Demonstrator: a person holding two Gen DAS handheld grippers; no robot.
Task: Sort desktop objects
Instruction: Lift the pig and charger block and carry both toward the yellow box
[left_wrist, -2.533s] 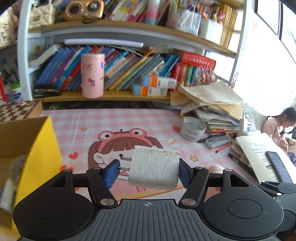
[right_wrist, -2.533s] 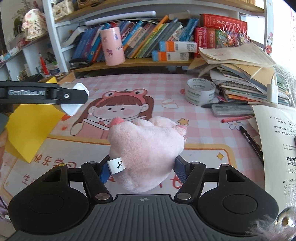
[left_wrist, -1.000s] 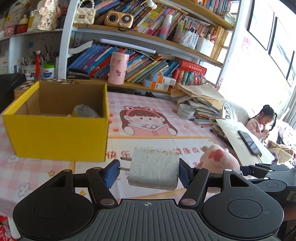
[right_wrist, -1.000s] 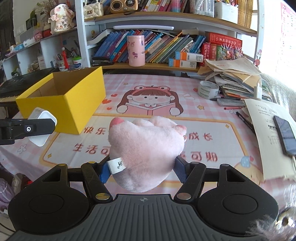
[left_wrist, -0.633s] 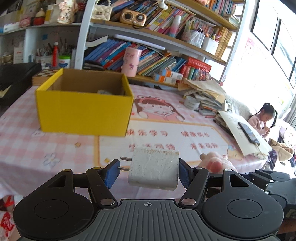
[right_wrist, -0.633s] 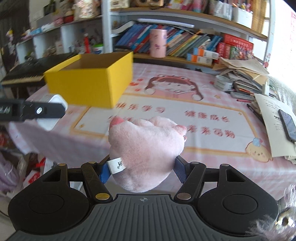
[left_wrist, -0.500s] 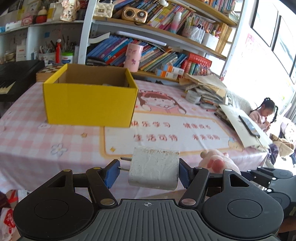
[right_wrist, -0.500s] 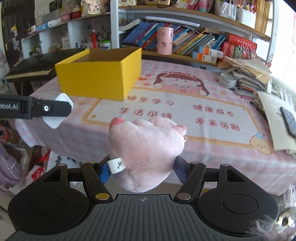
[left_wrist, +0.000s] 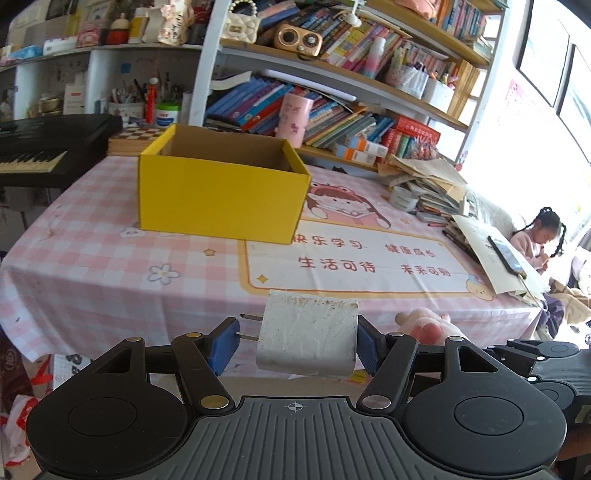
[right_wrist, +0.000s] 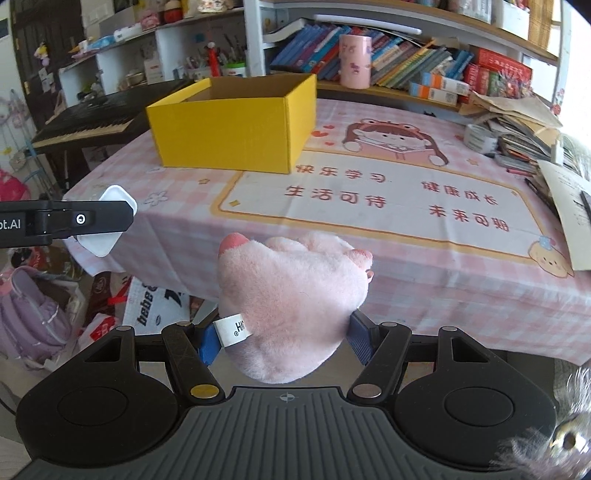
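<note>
Item one: white charger (left_wrist: 308, 338), prongs pointing to the left pad. The left gripper (left_wrist: 295, 345) clamps it between both blue pads, short of the near table edge and well in front of the yellow box (left_wrist: 221, 195). Held flat and level, it looks ready to be dropped into a container.

Item two: pink plush toy (right_wrist: 291, 306), with a white label at its lower left. The right gripper (right_wrist: 282, 341) squeezes it at the base, fingers closed on the soft body, also off the near table edge and well clear of the box. The grip is low, likely so the bulk sits forward and falls free on release.

Item three: yellow box, open-topped, standing on the pink checked tablecloth (right_wrist: 369, 254). Its contents cannot be seen from here. It is probably the sorting bin.

Remaining on the table, right of the box: tape roll (right_wrist: 480, 137), paper stack (right_wrist: 517, 122), pens (right_wrist: 539, 192), all untouched.
</note>
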